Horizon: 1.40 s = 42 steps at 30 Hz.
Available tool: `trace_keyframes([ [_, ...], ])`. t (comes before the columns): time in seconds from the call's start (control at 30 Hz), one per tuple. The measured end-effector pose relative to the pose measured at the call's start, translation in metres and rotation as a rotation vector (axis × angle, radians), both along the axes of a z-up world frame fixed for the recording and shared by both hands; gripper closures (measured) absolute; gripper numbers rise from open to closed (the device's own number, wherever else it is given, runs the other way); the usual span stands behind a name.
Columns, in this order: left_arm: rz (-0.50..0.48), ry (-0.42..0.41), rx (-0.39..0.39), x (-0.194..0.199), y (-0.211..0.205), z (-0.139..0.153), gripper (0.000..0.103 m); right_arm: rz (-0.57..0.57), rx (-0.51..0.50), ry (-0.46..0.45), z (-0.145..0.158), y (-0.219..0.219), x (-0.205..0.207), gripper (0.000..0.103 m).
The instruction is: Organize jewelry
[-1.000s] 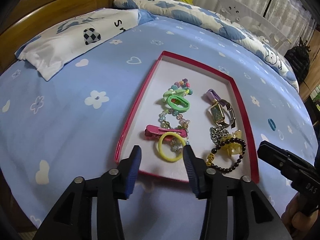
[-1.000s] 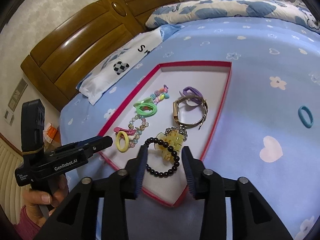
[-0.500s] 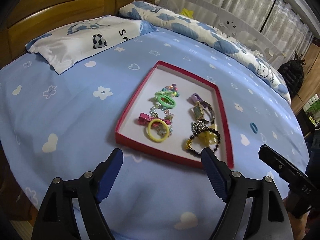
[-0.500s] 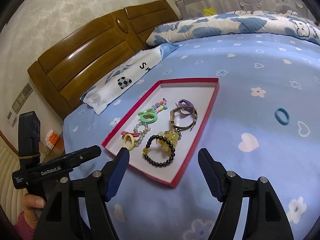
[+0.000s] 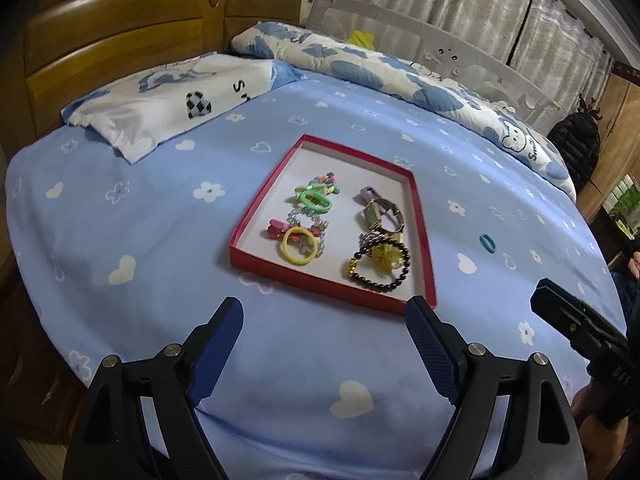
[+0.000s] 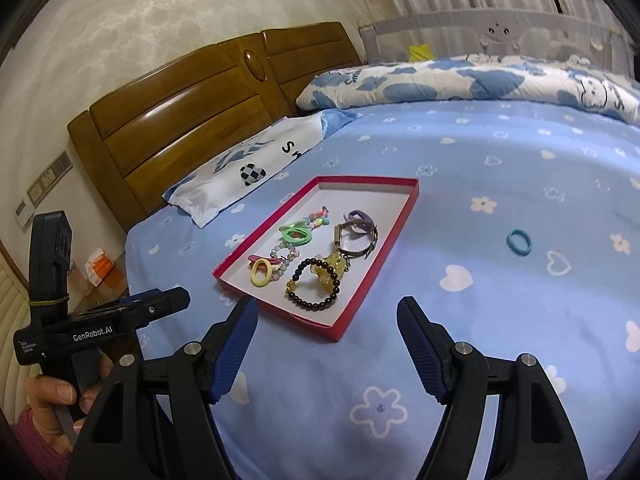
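A red tray lies on the blue bedsheet and holds a yellow hair tie, a green hair tie, a pink clip, a watch and a black bead bracelet. My left gripper hovers short of the tray's near edge; its jaws are opening with nothing between them. My right gripper stands open and empty just before the tray's near corner. A teal hair tie lies alone on the sheet to the right of the tray.
A white pillow and wooden headboard lie beyond the tray at the left. A blue-and-white quilt and a grey bed rail run along the far side. A hand holds the left gripper by the bed's edge.
Both grippers have drawn back and up from the tray and spread their jaws wide. The yellow hair tie and the bracelet they framed now lie untouched in the tray.
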<state>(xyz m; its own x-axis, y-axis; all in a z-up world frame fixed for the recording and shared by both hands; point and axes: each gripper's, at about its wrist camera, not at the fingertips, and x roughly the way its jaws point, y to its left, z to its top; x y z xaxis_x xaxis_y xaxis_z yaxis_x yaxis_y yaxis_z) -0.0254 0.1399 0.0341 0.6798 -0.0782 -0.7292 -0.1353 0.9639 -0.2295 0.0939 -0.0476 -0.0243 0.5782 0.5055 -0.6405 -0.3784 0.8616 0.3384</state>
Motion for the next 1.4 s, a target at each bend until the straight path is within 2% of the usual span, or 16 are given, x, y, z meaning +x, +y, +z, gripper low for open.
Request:
trace_keyframes([
  [0.07,-0.006,-0.025,0.021,-0.006,-0.002,0.009,0.019,0.008,-0.009,-0.019,0.01,-0.001,-0.004,0.026],
  [0.2,-0.007,-0.073,0.082,-0.02,-0.008,0.029,0.012,0.018,-0.037,-0.089,0.035,0.0,-0.011,0.019],
  [0.23,0.0,-0.082,0.102,-0.023,-0.009,0.033,0.006,0.022,-0.045,-0.11,0.043,0.001,-0.012,0.015],
  [0.33,0.025,-0.118,0.154,-0.034,-0.014,0.037,0.001,0.02,-0.069,-0.163,0.06,0.003,-0.017,0.0],
  [0.43,0.048,-0.122,0.197,-0.039,-0.018,0.032,0.001,0.011,-0.097,-0.232,0.069,0.009,-0.023,0.0],
  [0.53,0.065,-0.103,0.193,-0.037,-0.02,0.022,0.001,0.006,-0.105,-0.24,0.062,0.015,-0.023,0.0],
  [0.97,0.095,-0.07,0.267,-0.024,-0.033,-0.005,0.001,0.015,-0.111,-0.11,-0.004,0.037,-0.016,0.0],
  [1.17,0.095,-0.078,0.271,-0.025,-0.031,-0.006,0.001,-0.011,-0.112,-0.077,-0.015,0.035,-0.01,0.0],
  [1.4,0.087,-0.095,0.274,-0.026,-0.029,-0.006,0.001,-0.035,-0.108,-0.077,-0.012,0.027,-0.008,0.0],
])
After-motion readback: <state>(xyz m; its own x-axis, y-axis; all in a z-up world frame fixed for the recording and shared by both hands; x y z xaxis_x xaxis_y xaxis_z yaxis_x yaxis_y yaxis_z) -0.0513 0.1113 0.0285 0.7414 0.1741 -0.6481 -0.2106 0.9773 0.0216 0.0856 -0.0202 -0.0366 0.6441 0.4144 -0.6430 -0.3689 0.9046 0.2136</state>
